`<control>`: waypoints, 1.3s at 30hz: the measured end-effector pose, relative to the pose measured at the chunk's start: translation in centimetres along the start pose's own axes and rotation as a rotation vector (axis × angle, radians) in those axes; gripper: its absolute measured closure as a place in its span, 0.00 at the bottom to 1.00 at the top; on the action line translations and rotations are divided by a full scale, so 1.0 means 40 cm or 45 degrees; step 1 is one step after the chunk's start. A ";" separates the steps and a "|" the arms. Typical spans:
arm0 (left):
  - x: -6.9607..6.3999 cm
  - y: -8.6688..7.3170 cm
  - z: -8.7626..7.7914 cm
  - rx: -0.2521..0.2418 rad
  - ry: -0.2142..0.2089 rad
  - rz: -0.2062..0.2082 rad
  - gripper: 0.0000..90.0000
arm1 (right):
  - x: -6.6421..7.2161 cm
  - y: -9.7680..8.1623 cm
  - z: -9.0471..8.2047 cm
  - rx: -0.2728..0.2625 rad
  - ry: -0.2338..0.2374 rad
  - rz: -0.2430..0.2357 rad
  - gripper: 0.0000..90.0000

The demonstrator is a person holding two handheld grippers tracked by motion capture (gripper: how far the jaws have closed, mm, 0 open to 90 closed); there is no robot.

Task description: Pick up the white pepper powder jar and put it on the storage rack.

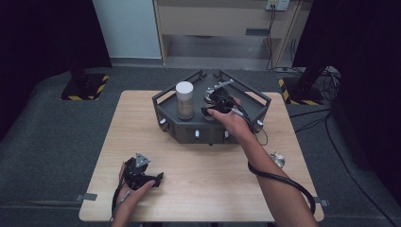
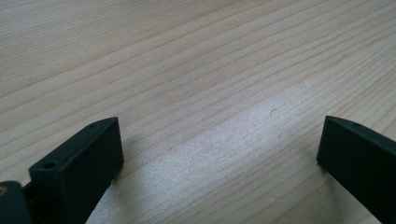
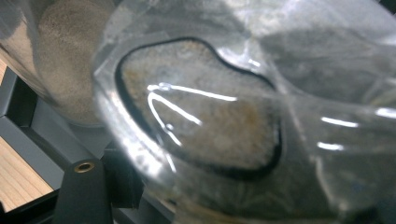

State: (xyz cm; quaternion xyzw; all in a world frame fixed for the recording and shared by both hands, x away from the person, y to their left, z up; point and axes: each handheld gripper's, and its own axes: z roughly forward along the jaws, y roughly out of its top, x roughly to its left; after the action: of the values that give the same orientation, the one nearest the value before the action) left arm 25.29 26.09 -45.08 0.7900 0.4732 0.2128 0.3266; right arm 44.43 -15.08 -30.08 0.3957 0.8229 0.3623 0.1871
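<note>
Clenching clear vessel [image 3: 243,116] in tray [image 1: 163,101]: right tool [image 1: 215,101] | left tool [image 2: 219,149] released, mid-table [image 1: 208,179]

Left tool [image 1: 158,178] low, jaws wide apart; right tool [image 1: 211,108] outstretched, clamped tight

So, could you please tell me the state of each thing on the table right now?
Left gripper: open, fingers wide apart above bare wood, holding nothing.
Right gripper: shut on the clear container inside the tray.
Clear container: tilted, holding sandy material.
White-capped jar: upright in the tray, cap on, partly filled with sand.
Dark tray: resting flat on the table.
</note>
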 end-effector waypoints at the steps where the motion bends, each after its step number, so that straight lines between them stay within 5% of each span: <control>1: 0.000 0.000 0.000 0.000 0.000 0.000 0.00 | 0.000 0.000 0.000 0.000 0.000 0.000 0.34; 39: 0.005 0.000 0.001 -0.001 -0.008 0.006 0.00 | 0.000 -0.027 -0.001 -0.039 -0.002 0.039 0.32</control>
State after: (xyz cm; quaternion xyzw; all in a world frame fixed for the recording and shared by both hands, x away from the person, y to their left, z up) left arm 25.40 26.24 -45.10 0.7917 0.4701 0.2115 0.3279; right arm 43.86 -15.54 -30.85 0.4057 0.8110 0.3772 0.1882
